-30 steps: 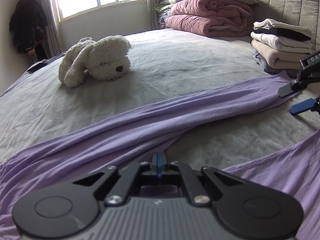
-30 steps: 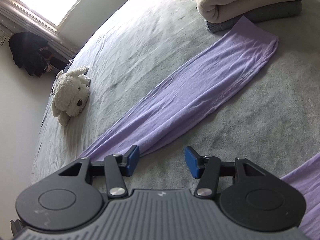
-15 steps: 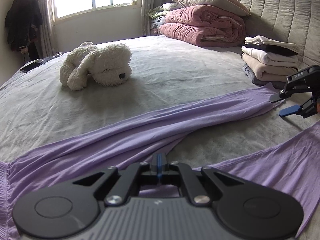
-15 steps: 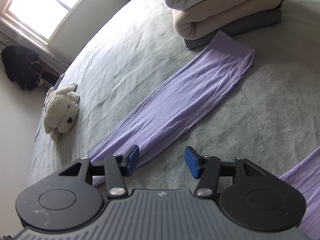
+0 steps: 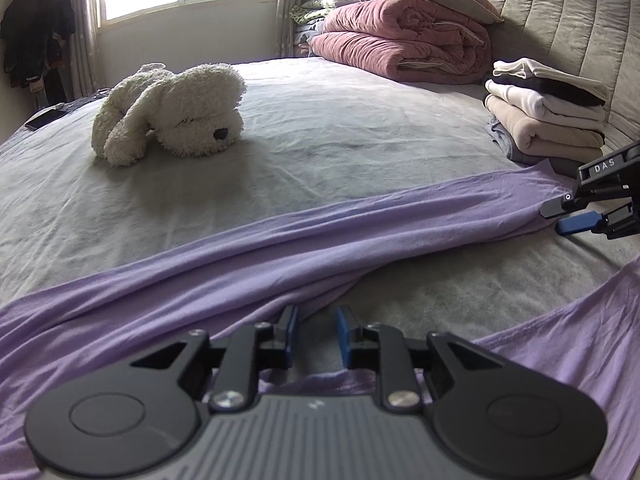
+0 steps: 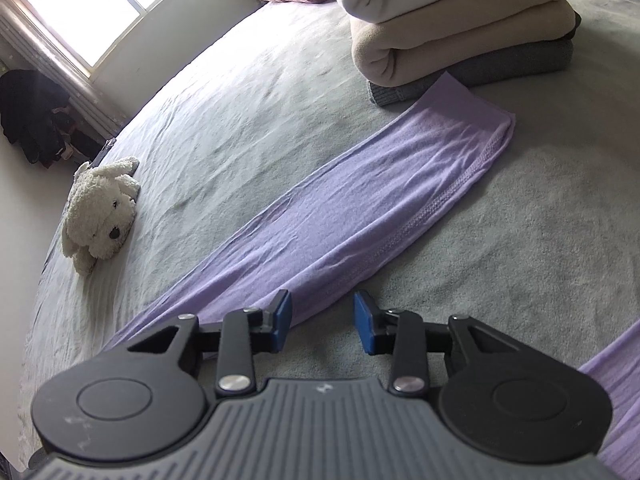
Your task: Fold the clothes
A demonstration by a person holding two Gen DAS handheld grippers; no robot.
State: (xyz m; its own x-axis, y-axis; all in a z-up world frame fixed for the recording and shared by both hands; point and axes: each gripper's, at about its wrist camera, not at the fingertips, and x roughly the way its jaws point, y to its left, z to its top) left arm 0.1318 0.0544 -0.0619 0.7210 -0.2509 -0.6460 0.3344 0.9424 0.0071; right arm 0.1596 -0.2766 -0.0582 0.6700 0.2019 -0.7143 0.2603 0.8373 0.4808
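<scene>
The purple garment (image 5: 280, 256) runs off the left, bottom and right edges of the left wrist view, and its near part lies hidden under the left gripper's (image 5: 316, 334) body; the right gripper (image 5: 576, 220) is cut off by the right edge there, only its finger tips showing; in the right wrist view the stack of folded clothes (image 6: 460, 28) is cropped by the top edge; dark clothing (image 6: 32, 120) at the far left is too dim to make out.

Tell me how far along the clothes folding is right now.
Done: a stack of folded clothes sits by the headboard. In hand: nothing; the purple garment lies spread on the bed, one sleeve stretched toward the stack, with the left gripper and right gripper both open over it. Left: folding this garment and stacking it.
</scene>
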